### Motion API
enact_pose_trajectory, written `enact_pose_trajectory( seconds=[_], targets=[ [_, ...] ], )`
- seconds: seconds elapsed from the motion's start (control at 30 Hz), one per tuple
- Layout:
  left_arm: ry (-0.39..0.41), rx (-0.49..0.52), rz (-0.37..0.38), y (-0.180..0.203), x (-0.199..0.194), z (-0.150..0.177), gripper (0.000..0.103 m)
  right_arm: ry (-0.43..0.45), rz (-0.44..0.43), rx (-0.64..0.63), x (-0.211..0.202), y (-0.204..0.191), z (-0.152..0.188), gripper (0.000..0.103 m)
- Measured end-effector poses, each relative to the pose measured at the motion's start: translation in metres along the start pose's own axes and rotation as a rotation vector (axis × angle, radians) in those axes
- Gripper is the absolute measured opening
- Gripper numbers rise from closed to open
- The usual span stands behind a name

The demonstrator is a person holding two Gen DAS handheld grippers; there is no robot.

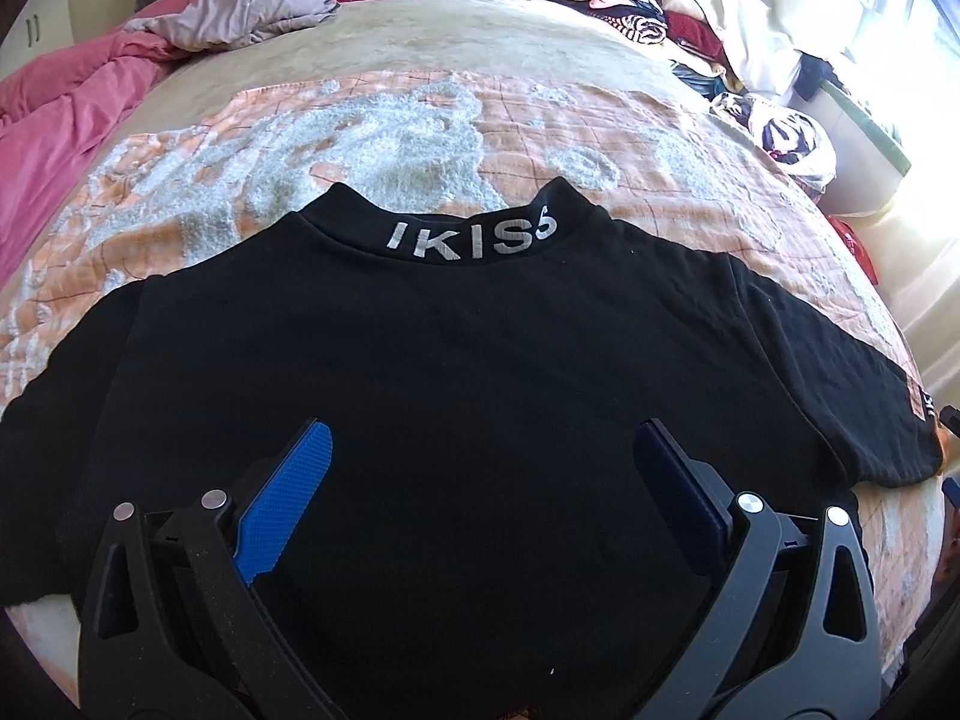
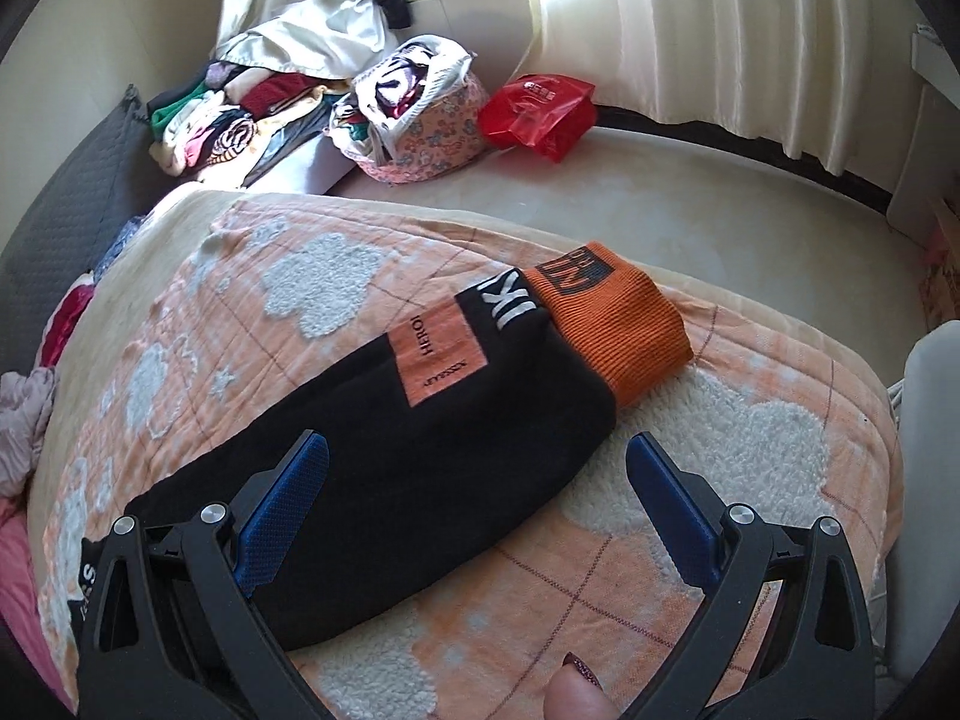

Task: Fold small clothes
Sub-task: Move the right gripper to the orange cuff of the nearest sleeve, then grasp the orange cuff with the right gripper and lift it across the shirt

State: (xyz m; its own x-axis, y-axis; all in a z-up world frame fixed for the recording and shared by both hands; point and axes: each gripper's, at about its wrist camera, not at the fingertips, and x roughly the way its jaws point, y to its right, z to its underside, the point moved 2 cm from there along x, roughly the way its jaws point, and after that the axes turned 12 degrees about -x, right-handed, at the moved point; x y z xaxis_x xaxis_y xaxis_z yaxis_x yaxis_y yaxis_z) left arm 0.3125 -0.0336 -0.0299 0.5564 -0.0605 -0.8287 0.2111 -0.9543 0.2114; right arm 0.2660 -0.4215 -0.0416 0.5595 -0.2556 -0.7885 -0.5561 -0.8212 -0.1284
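A small black sweatshirt [image 1: 456,360] lies flat on the orange and white blanket [image 1: 420,126], collar with pale lettering [image 1: 474,240] at the far side, both sleeves spread out. My left gripper [image 1: 480,450] hovers open over the middle of its body, blue pads wide apart. In the right wrist view one black sleeve [image 2: 420,438] stretches away, ending in an orange ribbed cuff [image 2: 612,324]. My right gripper [image 2: 477,462] is open over that sleeve's near part, with the left finger over the black cloth and the right finger over the blanket [image 2: 720,438].
A pink quilt [image 1: 66,120] and a crumpled mauve garment [image 1: 258,0] lie at the far left. Stacked folded clothes [image 1: 630,0] sit at the far right. On the floor stand a floral bag of clothes [image 2: 420,120] and a red plastic bag [image 2: 540,114]. A fingertip [image 2: 576,690] shows at the bottom.
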Motion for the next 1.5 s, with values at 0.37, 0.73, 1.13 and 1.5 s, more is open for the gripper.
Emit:
enact_pose_trajectory(
  seconds=[0.37,0.73,1.13,1.5],
  targets=[
    [-0.012,-0.006,-0.02,0.001,0.007,-0.004,0.095,-0.06,-0.066,0.16,0.048,0.008,-0.011,0.099],
    [-0.005,-0.062,0.022,-0.009,-0.002,-0.009,0.095,0.026,-0.205,0.202,0.038,0.009,-0.019,0.037],
    [0.027,-0.11,0.016,-0.02,-0.025,-0.011,0.095,0.207,-0.446,-0.047,-0.025,-0.051,-0.024,0.016],
    [0.049,-0.141,0.042,-0.028,-0.051,-0.016,0.095,0.308,-0.588,-0.336,-0.078,-0.111,-0.003,0.016]
  ],
)
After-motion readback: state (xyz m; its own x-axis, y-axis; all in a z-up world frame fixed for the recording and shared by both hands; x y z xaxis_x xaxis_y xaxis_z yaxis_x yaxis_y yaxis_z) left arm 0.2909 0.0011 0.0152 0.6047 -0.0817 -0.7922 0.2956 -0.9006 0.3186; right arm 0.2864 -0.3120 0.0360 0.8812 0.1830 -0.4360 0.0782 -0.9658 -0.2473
